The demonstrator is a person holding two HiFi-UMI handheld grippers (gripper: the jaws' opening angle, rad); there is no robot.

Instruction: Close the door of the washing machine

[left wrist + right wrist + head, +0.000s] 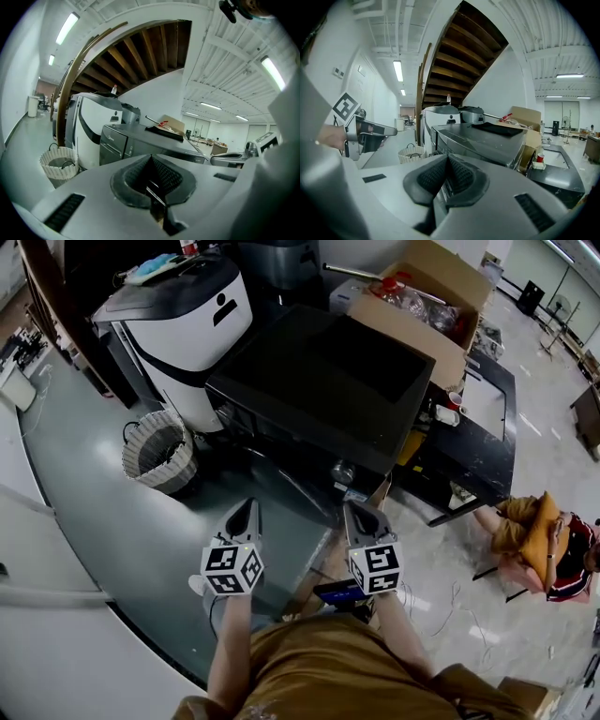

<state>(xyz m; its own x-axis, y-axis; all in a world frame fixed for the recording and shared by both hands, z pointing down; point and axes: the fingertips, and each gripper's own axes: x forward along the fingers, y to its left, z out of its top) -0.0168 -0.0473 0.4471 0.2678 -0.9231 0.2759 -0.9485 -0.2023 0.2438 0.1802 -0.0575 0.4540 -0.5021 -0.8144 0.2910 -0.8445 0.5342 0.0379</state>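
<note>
Both left tongs and right tongs pinched shut, empty, clear of the washing machine; nothing seen ajar, closing judged done.

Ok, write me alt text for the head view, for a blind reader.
Seen from above, a person holds the left claw and right claw, both shut and empty, pointing at a dark washing machine. A woven basket and a white appliance stand to its left; a cardboard box sits beyond it.
</note>
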